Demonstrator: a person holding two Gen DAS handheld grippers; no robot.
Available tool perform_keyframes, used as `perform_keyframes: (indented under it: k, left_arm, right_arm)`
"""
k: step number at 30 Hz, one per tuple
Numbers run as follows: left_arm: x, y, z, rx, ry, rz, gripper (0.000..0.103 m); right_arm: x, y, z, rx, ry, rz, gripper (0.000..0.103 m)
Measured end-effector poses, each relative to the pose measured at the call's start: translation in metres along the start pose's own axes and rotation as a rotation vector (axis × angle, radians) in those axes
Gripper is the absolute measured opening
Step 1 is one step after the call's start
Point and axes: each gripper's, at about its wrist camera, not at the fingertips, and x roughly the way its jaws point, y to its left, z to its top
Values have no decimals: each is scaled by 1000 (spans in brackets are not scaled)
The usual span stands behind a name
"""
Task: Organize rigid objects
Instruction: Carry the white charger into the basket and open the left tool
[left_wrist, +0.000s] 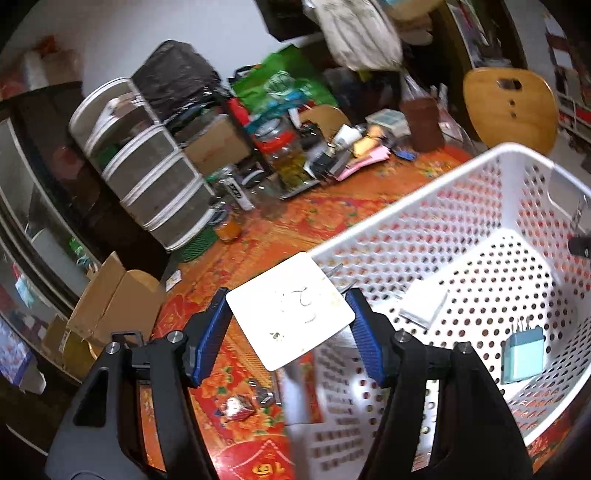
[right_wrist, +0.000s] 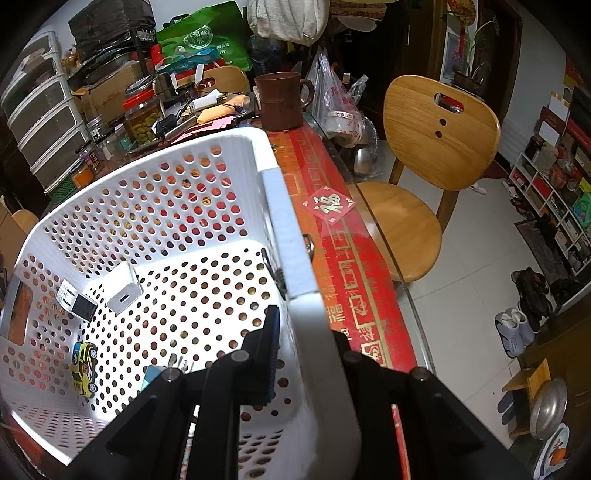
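Left wrist: white square box (left_wrist: 291, 308) between tool (left_wrist: 286, 325) pads.

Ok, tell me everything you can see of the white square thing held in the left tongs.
The white square block is flat-faced with rounded corners, smooth, plastic-looking. Its face carries faint dark scribbles and a few specks. It sits turned diamond-wise, clamped at two opposite corners by the blue pads of the left tongs, off the table, above the near rim of the white perforated basket. Thin metal prongs seem to project behind it.
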Motion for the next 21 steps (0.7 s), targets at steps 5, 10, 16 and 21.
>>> perform_keyframes:
  k: [5,10,16,21]
  left_arm:
    - [6,-25,-4,31,9,-27,61]
    - [9,-33,-4,20,24,-59,61]
    - [7,-18,-12,22,-17,-8,87]
    - [-15,30,-38,-65,-73,-23,96]
  right_arm:
    - [0,0,0,-3,-1,3,17]
    - [0,0,0,-2,-2,5,17]
    - [0,0,0,-1,-2,4,17]
    - [1,0,-1,1,-1,13,17]
